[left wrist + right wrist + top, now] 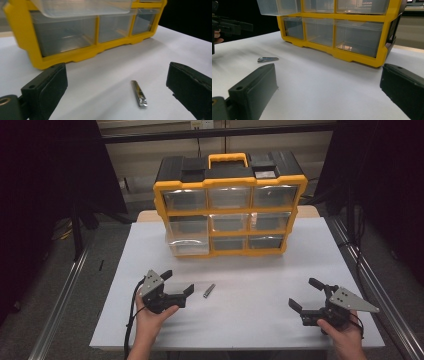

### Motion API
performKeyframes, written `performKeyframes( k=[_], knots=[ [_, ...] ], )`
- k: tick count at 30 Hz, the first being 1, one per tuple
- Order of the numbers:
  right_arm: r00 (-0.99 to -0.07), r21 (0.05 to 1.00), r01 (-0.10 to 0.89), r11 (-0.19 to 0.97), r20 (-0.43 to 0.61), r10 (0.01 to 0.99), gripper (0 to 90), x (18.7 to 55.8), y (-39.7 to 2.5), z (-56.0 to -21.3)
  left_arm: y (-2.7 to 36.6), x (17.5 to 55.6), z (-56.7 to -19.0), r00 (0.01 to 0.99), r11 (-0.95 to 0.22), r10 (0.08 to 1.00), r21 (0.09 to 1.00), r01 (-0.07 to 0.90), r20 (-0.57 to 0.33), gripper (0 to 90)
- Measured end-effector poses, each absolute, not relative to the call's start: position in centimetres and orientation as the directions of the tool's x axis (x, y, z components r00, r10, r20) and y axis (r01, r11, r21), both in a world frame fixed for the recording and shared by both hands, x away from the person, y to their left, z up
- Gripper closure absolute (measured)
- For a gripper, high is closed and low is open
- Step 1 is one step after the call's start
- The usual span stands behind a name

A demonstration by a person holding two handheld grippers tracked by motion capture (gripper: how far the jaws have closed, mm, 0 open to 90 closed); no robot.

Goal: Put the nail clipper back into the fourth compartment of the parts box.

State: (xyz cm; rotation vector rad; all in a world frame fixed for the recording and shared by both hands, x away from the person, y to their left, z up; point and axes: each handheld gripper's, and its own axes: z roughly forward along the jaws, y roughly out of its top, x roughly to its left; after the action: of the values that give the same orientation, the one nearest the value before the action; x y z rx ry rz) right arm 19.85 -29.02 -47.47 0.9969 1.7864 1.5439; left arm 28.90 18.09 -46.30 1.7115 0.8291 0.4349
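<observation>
From my seat, starting at the left: my left gripper (178,282) sits low over the white table (250,320), jaws spread wide with nothing between them. In the left gripper view the nail clipper (139,93) lies flat on the table just ahead, between the two black jaws but touching neither. From above, the same clipper (208,291) is just to the right of that gripper, well in front of the cabinet.

Moving to the middle: the yellow drawer cabinet (230,182) stands upright at the far side of the table, black top, yellow carry handle, three rows of three clear drawers. The middle-left drawer (188,226) is pulled out a little from the frame; the rest sit flush. Through the clear fronts I can't make out anything inside the drawers; the left gripper view shows the bottom-left drawer (65,35) looking bare, though reflections make that uncertain.

Over on the right: my right gripper (306,294) rests near the table's front right corner, jaws parted wide, holding nothing, well apart from the clipper.
</observation>
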Motion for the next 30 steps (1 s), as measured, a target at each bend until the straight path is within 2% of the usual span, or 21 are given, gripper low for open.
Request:
performKeyframes(
  k=[9, 14, 19, 22, 24, 25, 26, 29, 30],
  knots=[
    [-0.561, 0.984, 0.166, 0.062, 0.043, 0.826, 0.4, 19.8, -29.0, -47.4, 16.3, 29.1, -46.4, 0.708, -0.182, 0.694, 0.922, 0.343, -0.127, 7.4],
    [-0.557, 0.985, 0.164, 0.058, 0.044, 0.830, 0.4, 19.8, -29.1, -47.4, 15.5, 29.3, -46.4, 0.721, -0.211, 0.680, 0.907, 0.365, -0.132, 12.7],
    [-0.559, 0.985, 0.163, 0.057, 0.045, 0.828, 0.4, 19.8, -29.0, -47.4, 14.9, 29.5, -46.6, 0.723, -0.249, 0.678, 0.884, 0.397, -0.133, 21.6],
    [-0.558, 0.985, 0.164, 0.058, 0.044, 0.828, 0.4, 19.8, -29.1, -47.4, 14.6, 29.6, -46.7, 0.729, -0.265, 0.671, 0.874, 0.407, -0.136, 30.6],
    [-0.560, 0.985, 0.165, 0.056, 0.046, 0.827, 0.4, 19.8, -29.1, -47.4, 14.3, 29.6, -46.7, 0.726, -0.292, 0.679, 0.866, 0.405, -0.110, 32.0],
    [-0.558, 0.985, 0.166, 0.056, 0.047, 0.829, 0.4, 19.8, -29.1, -47.4, 14.2, 29.7, -46.7, 0.730, -0.304, 0.675, 0.864, 0.402, -0.102, 37.4],
    [-0.558, 0.985, 0.166, 0.056, 0.047, 0.829, 0.4, 19.8, -29.1, -47.4, 14.0, 29.7, -46.6, 0.732, -0.325, 0.675, 0.856, 0.403, -0.089, 37.4],
    [-0.555, 0.985, 0.163, 0.055, 0.046, 0.830, 0.4, 19.8, -29.1, -47.4, 13.6, 29.9, -46.8, 0.722, -0.318, 0.678, 0.833, 0.453, -0.134, 43.9],
    [-0.556, 0.985, 0.160, 0.056, 0.043, 0.830, 0.4, 19.8, -29.1, -47.4, 13.3, 30.1, -47.0, 0.729, -0.332, 0.667, 0.812, 0.479, -0.157, 49.7]
  ],
)
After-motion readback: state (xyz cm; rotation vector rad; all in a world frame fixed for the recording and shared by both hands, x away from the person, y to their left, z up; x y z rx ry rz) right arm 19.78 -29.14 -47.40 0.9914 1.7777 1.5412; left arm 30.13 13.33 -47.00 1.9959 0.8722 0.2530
